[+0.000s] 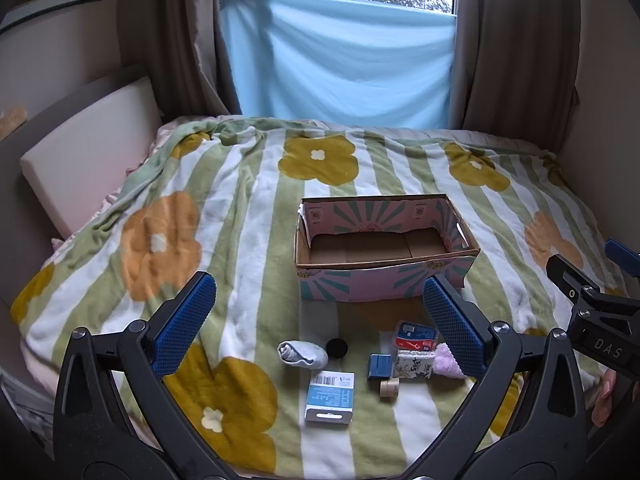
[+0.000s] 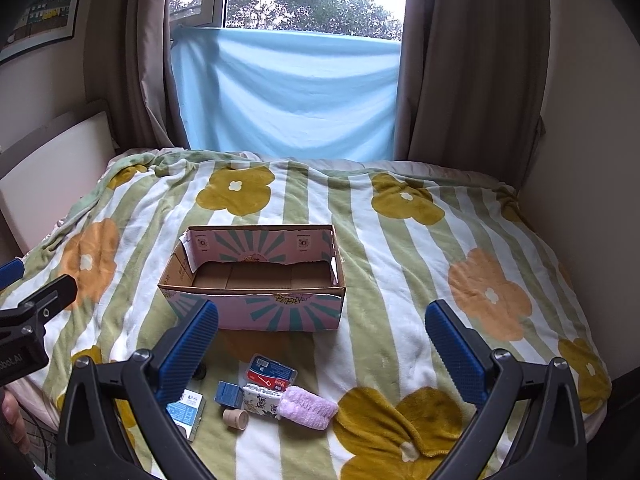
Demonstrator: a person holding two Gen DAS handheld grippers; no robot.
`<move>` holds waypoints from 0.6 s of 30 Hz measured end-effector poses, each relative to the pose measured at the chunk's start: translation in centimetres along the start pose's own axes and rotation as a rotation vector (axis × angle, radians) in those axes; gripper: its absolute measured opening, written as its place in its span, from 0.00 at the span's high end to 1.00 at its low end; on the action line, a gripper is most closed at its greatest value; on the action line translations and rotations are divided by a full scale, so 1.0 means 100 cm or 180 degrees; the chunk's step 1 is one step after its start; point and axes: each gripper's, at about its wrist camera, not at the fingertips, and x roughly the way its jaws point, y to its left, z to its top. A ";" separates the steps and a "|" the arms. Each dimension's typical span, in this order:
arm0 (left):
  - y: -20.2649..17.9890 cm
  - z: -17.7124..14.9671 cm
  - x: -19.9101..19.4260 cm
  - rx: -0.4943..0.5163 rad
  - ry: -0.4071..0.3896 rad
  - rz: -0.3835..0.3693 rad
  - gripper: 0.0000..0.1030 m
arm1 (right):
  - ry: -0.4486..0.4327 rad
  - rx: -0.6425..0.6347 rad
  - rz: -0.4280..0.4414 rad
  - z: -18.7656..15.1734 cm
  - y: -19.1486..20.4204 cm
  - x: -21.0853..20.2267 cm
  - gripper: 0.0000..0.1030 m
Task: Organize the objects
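An open, empty cardboard box (image 1: 384, 276) with pink and teal print stands on the bed; it also shows in the right wrist view (image 2: 256, 312). In front of it lie small items: a rolled white sock (image 1: 302, 354), a black round cap (image 1: 337, 347), a white-blue carton (image 1: 330, 397), a small blue box (image 1: 379, 366), a tape roll (image 1: 389, 389), a floss pack (image 1: 416, 335), a floral tissue pack (image 1: 414, 365) and a pink fluffy roll (image 2: 307, 407). My left gripper (image 1: 320, 320) is open above them. My right gripper (image 2: 322, 344) is open, to their right.
A flowered, striped blanket (image 1: 248, 216) covers the bed. A padded headboard (image 1: 84, 152) is on the left. Brown curtains (image 2: 472, 64) and a blue cloth (image 1: 340, 64) hang at the window behind. The right gripper's body (image 1: 600, 316) shows at the left view's right edge.
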 end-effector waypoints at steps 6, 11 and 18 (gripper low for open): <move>0.000 0.000 0.002 -0.0009 0.0024 -0.0008 0.00 | 0.0004 0.0012 -0.0003 0.001 -0.001 0.001 0.01; 0.001 -0.001 0.006 -0.0031 0.0041 -0.0010 0.00 | 0.0008 0.0014 -0.0010 0.002 -0.002 0.002 0.01; 0.002 -0.001 0.006 -0.0014 0.0024 0.0013 0.00 | -0.0008 0.0094 -0.0001 0.005 -0.005 0.003 0.01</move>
